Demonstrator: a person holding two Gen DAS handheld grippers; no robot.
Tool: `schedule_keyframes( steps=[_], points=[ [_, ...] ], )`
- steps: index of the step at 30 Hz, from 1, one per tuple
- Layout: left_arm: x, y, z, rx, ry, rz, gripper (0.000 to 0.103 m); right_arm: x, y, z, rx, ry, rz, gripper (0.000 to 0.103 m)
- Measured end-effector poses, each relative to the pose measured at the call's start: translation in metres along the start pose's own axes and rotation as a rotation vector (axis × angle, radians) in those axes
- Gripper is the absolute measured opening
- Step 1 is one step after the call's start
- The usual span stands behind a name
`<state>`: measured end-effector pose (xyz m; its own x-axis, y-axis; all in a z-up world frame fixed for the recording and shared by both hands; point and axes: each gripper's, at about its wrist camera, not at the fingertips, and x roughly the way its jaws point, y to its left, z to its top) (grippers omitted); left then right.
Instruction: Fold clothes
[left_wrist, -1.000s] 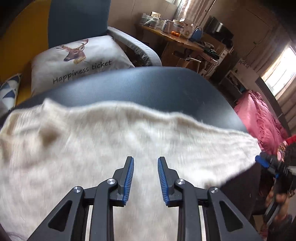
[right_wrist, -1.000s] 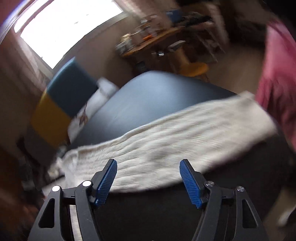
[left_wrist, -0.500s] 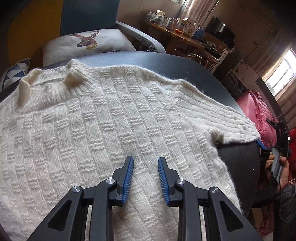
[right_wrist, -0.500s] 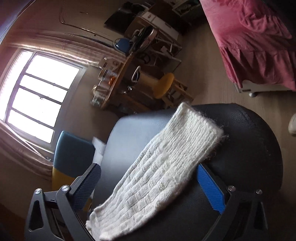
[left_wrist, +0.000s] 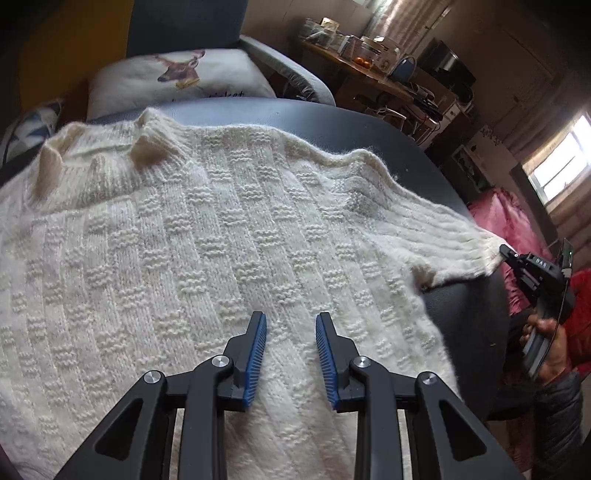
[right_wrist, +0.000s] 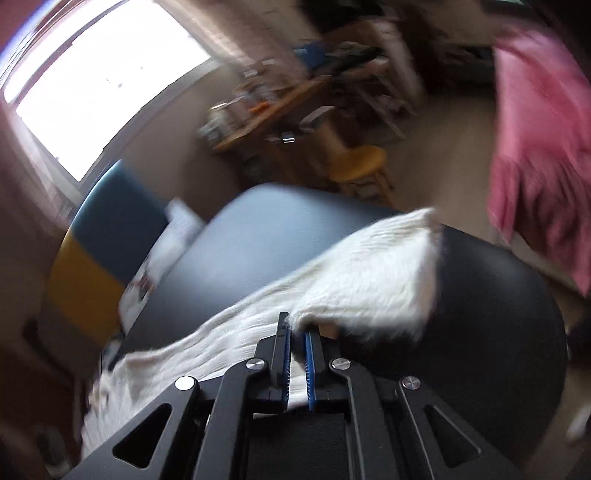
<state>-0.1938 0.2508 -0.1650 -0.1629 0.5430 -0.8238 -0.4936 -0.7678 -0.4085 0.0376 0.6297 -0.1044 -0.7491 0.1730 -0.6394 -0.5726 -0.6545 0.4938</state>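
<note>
Left wrist view: a cream-white basket-weave knitted sweater (left_wrist: 207, 251) lies spread flat over a round black leather-look counter (left_wrist: 465, 314), collar toward the far left and one sleeve (left_wrist: 443, 236) stretched out to the right edge. The left tongs (left_wrist: 290, 332) hang spread just above the sweater's body, their blue ribbed pads apart with nothing between them. Behind the counter a white cushion printed with a brown deer head (left_wrist: 181, 79) leans on a blue and yellow armchair; of its black lettering only the end, "icket", reads above the counter's rim. At the far right a person's hand (left_wrist: 546, 339) holds the right tongs (left_wrist: 508, 254) at the sleeve's cuff; small white characters on that tool's black body are too small to read.

Right wrist view, blurred by motion: the right tongs (right_wrist: 296, 332) are pressed nearly together, pinching the sleeve's edge (right_wrist: 369, 284), whose cuff end stands lifted off the counter (right_wrist: 498, 325). A pink ruffled cloth (right_wrist: 535, 147) fills the right side.
</note>
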Motion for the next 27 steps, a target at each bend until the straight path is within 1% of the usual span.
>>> schedule_keyframes(
  steps=[1,2,4,5,7,10,12,14,17,19,22,25,27],
  points=[
    [-0.002,0.001,0.001,-0.029,0.016,-0.037,0.027,0.004,0.019,-0.002,-0.06,0.019,0.023,0.007],
    [-0.003,0.001,0.001,-0.061,0.034,-0.093,0.027,0.008,0.039,-0.005,-0.123,0.037,0.042,0.007],
    [-0.007,-0.002,0.001,-0.109,0.057,-0.177,0.027,0.018,0.076,-0.018,-0.249,0.075,0.063,0.007],
    [-0.008,-0.004,0.002,-0.129,0.066,-0.21,0.027,0.024,0.089,-0.025,-0.294,0.095,0.067,0.007],
    [-0.008,-0.008,0.008,-0.201,0.094,-0.302,0.027,0.042,0.111,-0.044,-0.374,0.155,0.059,0.007],
    [-0.006,-0.021,0.023,-0.264,0.112,-0.416,0.028,0.059,0.125,-0.069,-0.435,0.211,0.045,0.007],
    [0.001,-0.032,0.035,-0.3,0.142,-0.495,0.033,0.063,0.129,-0.08,-0.458,0.224,0.038,0.007],
    [0.015,-0.041,0.046,-0.35,0.183,-0.561,0.034,0.061,0.125,-0.085,-0.451,0.218,0.043,0.007],
    [0.043,-0.052,0.06,-0.418,0.232,-0.623,0.036,0.051,0.124,-0.09,-0.492,0.196,0.049,0.007],
    [0.062,-0.056,0.067,-0.478,0.257,-0.647,0.037,0.046,0.126,-0.092,-0.521,0.188,0.05,0.007],
    [0.085,-0.061,0.078,-0.513,0.272,-0.622,0.038,0.042,0.128,-0.101,-0.583,0.177,0.044,0.007],
    [0.104,-0.069,0.083,-0.522,0.299,-0.585,0.038,0.044,0.128,-0.107,-0.607,0.179,0.044,0.007],
    [0.114,-0.074,0.085,-0.509,0.326,-0.537,0.037,0.046,0.129,-0.108,-0.604,0.173,0.047,0.007]
  ],
)
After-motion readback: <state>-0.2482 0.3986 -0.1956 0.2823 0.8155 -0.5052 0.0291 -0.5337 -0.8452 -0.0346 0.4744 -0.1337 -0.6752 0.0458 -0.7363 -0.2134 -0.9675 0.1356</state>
